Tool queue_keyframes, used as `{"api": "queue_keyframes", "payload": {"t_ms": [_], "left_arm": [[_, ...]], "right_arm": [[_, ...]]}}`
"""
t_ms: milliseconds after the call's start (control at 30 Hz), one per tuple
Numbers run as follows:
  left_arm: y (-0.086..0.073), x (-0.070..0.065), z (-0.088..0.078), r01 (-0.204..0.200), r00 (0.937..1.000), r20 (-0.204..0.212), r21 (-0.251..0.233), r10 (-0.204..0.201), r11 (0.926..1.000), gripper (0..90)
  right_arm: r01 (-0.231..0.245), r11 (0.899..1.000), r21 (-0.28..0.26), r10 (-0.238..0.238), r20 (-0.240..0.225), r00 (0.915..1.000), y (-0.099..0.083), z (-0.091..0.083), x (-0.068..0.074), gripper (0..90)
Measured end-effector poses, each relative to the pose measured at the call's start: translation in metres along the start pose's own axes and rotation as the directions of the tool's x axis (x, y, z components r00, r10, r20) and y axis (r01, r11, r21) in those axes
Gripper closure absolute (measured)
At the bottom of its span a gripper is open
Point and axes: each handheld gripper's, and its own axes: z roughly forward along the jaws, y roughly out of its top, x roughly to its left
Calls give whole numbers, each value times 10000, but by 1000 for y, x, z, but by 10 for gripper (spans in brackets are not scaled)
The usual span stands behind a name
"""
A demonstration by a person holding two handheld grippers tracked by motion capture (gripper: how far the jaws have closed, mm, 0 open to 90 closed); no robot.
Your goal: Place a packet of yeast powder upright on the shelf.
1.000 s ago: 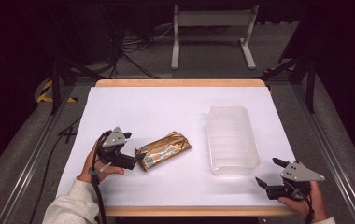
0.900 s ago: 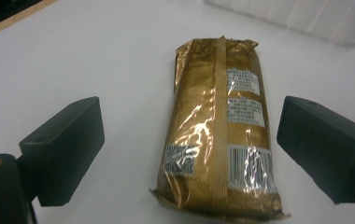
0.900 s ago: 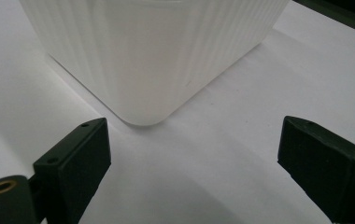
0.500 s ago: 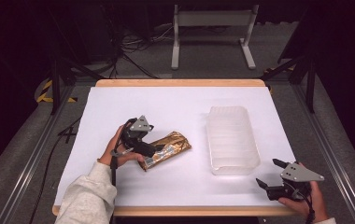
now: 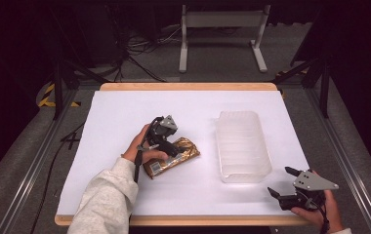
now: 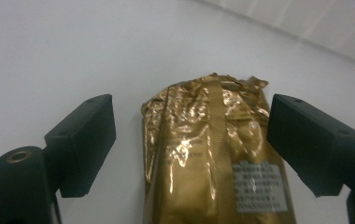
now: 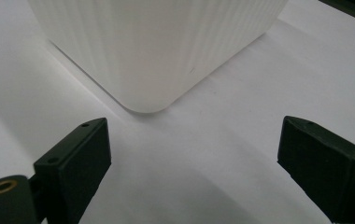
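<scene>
Gold foil pack point(image 6: 213, 154) betw. open left tool point(image 6: 192, 140) jaws

Packet point(image 6: 213, 158) between the left gripper point(image 6: 189, 140) jaws: crinkled metallic gold foil, one matte gold seam strip lengthwise, small silver-grey label with fine print toward the right jaw. Left gripper jaws: matte black; brass-coloured insert on the left arm. Container point(image 7: 157, 46) ahead of the right gripper point(image 7: 192, 158): translucent white, fine vertical ribbing. Right gripper jaws: black; top plate grey. Table cover point(image 5: 125, 117) under both: plain white, wood-coloured rim. Sleeve point(image 5: 105, 200) behind left gripper: pale grey.
</scene>
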Motion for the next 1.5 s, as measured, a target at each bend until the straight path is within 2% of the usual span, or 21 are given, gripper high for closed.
{"api": "queue_keyframes", "payload": {"t_ms": [167, 233, 367, 400, 500, 600, 700, 733, 767, 800, 833, 933, 1033, 1100, 1200, 1233, 1267, 1333, 1400, 1467, 1500], "left_arm": [[6, 0, 12, 77, 9999, -126, 485, -71, 9988, 232], [9, 2, 19, 124, 9999, 98, 646, -130, 9978, 233], [14, 3, 32, 445, 9982, 341, 1230, -490, 9914, 228], [14, 3, 32, 445, 9982, 341, 1230, -490, 9914, 229], [16, 4, 39, 644, 9953, 606, 1652, -753, 9841, 230], [18, 1, 42, 586, 9955, 617, 1920, -717, 9796, 236], [22, -3, 39, 215, 9965, 741, 2305, -396, 9728, 276], [24, -6, 35, -38, 9943, 1041, 2410, -219, 9705, 354], [24, -6, 35, -38, 9943, 1041, 2410, -219, 9705, 417], [24, -7, 32, -62, 9930, 1158, 2337, -215, 9723, 417], [25, -7, 30, -117, 9928, 1189, 2298, -161, 9732, 511], [26, -8, 22, -179, 9922, 1239, 2292, -109, 9732, 554], [29, -7, 19, -110, 9905, 1359, 2280, -206, 9736, 541], [30, -4, 19, -1, 9919, 1242, 2250, -286, 9744, 533], [30, 1, 22, -164, 9907, 1353, 2269, -148, 9738, 517], [30, 2, 24, -109, 9901, 1389, 2160, -197, 9763, 510], [29, 3, 27, -139, 9887, 1487, 2262, -204, 9740, 520], [29, 5, 31, -50, 9905, 1344, 2378, -278, 9713, 502], [28, 7, 35, -1, 9902, 1355, 2418, -336, 9703, 419], [28, 8, 37, -30, 9879, 1509, 2465, -353, 9691, 413], [27, 8, 39, -20, 9841, 1726, 2515, -428, 9678, 414]], "right_arm": [[-43, 10000, 15, 43, 7, 10000, -1, -1, 0, 102], [-37, 10000, 28, 37, 2, 10000, -1, -1, 0, 102], [-36, 10000, 18, 36, 147, 9999, -2, -2, 0, 106], [-36, 10000, 18, 36, 147, 9999, -2, -2, 0, 106], [-204, 9998, -26, 204, 229, 9995, -2, -3, -2, 106], [-183, 9998, 44, 182, 189, 9997, -3, -3, -2, 106], [-99, 9999, 62, 98, 120, 9999, -2, -3, 0, 106], [-119, 9999, 86, 118, 88, 9999, -2, -3, -1, 106], [-119, 9999, 86, 118, 88, 9999, -2, -3, -1, 106], [-132, 9999, 75, 131, 71, 9999, -3, -3, -1, 106], [-135, 9999, 72, 134, 66, 9999, -2, -3, -1, 106], [-130, 9999, 84, 130, 46, 9999, -2, -2, -1, 106], [-86, 9999, 139, 86, 2, 10000, -2, -1, 0, 106], [-76, 9999, 144, 76, -12, 10000, -2, -1, 0, 106], [-65, 9999, 151, 66, -47, 10000, -2, -1, 0, 106], [-68, 9998, 163, 69, -60, 10000, -2, 0, -1, 106], [-99, 9997, 201, 100, -47, 9999, -2, 0, -1, 106], [-115, 9997, 195, 116, -65, 9999, -2, 0, -1, 106], [-100, 9998, 186, 102, -100, 9999, -2, 0, 0, 106], [-35, 9997, 229, 38, -130, 9999, -2, 0, 0, 106], [-24, 9997, 231, 27, -153, 9999, -2, 0, 0, 106]]}}
